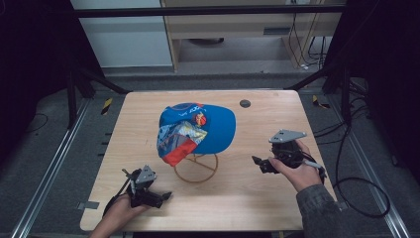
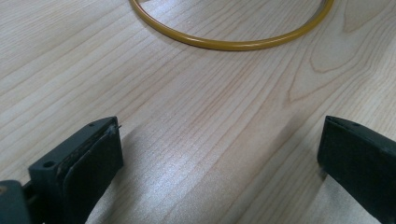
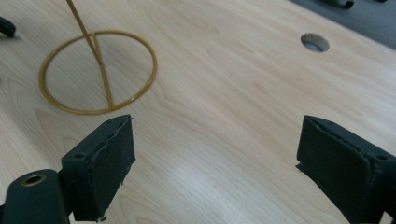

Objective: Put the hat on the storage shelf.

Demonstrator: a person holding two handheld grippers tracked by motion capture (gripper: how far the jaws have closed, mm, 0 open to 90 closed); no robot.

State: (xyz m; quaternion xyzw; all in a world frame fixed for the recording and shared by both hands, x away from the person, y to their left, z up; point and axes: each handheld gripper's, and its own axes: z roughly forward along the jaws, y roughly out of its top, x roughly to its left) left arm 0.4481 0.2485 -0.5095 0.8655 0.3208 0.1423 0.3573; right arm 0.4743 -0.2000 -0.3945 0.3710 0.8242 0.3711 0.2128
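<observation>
A blue cap (image 1: pixel 203 128) with a colourful printed front sits on top of a yellow wire stand (image 1: pixel 196 168) in the middle of the wooden table (image 1: pixel 257 198). The stand's ring base (image 2: pixel 233 44) lies just ahead of my left gripper (image 1: pixel 161 197), which rests near the front left edge with its jaws wide apart and nothing between them. My right gripper (image 1: pixel 257 162) hovers right of the stand, open and empty. In the right gripper view the ring base (image 3: pixel 98 72) and its upright rod lie at the upper left.
A small round hole (image 1: pixel 244 103) pierces the table top at the back right of the cap, also seen as the hole (image 3: pixel 314 42). Metal rails run along both table sides. Black cables (image 1: pixel 356 193) lie on the floor at the right.
</observation>
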